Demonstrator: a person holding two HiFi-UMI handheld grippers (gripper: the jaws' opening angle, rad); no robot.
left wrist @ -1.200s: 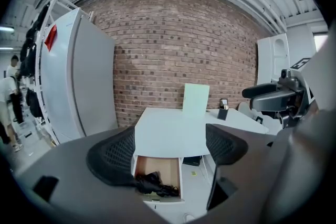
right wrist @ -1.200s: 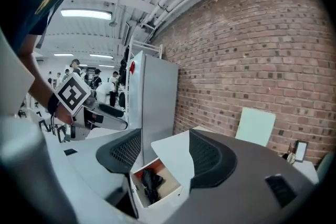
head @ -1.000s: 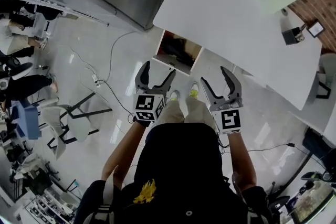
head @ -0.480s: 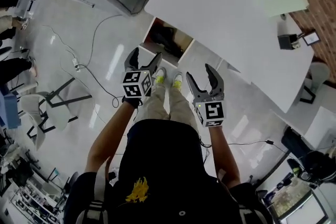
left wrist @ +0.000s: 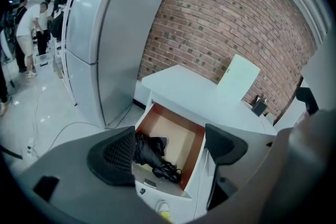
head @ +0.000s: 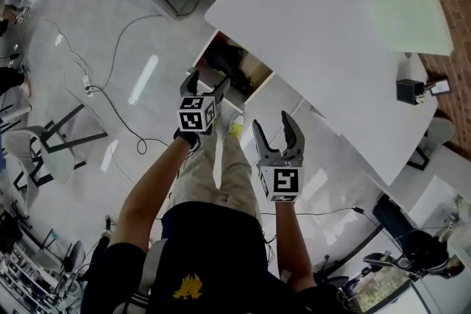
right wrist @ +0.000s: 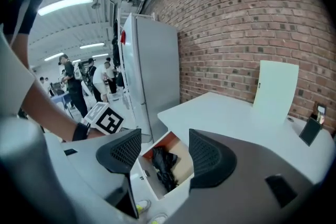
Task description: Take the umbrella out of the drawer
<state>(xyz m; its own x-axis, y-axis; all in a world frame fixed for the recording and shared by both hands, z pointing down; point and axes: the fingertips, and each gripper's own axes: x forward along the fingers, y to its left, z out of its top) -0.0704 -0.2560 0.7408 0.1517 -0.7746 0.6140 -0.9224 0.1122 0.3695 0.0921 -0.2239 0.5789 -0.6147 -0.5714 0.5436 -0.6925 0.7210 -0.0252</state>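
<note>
Black and folded, the umbrella lies in the open drawer under the white desk, along the drawer's left wall. Over the last second the left gripper has pushed ahead of the right gripper to the drawer's front edge, at the centre of the head view. Both have jaws wide apart and empty, so the reach has begun but no grasp. In the left gripper view the umbrella's long axis runs upper left to lower right, its corded end toward the drawer front.

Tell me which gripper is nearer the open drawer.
The left gripper: its jaws overlap the front edge of the drawer; the right gripper hangs farther back.
</note>
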